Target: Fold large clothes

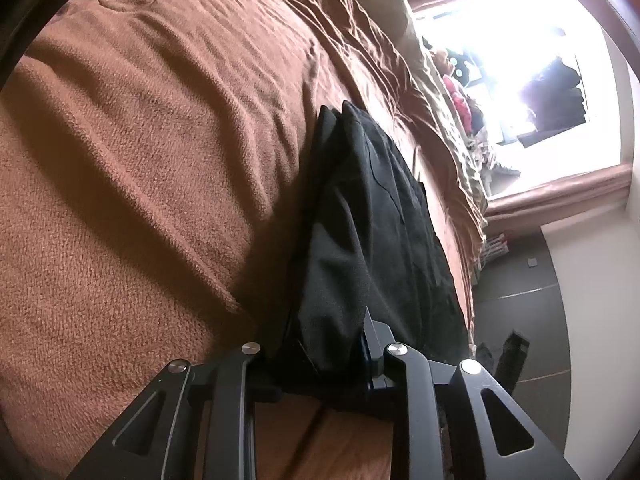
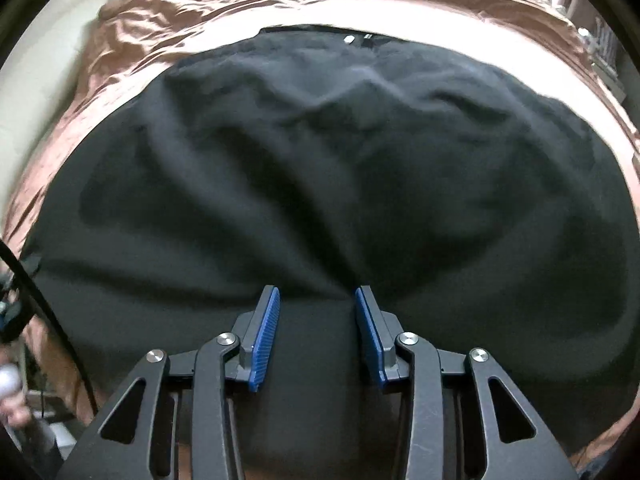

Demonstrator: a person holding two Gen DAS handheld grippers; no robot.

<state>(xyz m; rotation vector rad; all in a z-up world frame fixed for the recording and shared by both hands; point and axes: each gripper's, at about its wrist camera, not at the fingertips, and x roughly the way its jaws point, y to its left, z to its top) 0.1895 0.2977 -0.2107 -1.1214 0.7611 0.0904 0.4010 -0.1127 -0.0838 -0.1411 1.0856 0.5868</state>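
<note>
Bed covered by a rumpled brown fleece blanket (image 1: pixel 152 152), a beige cover (image 1: pixel 452 136) bunched along its far side. Blown-out bright window (image 1: pixel 520 40) with a brown frame (image 1: pixel 560 188) beyond. White wall (image 1: pixel 600 280) met dark grey tiled floor (image 1: pixel 528 312). Daylight was strong, glaring.

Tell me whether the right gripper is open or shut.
Open: the right gripper has a wide gap between its blue fingers, over the black garment.
</note>
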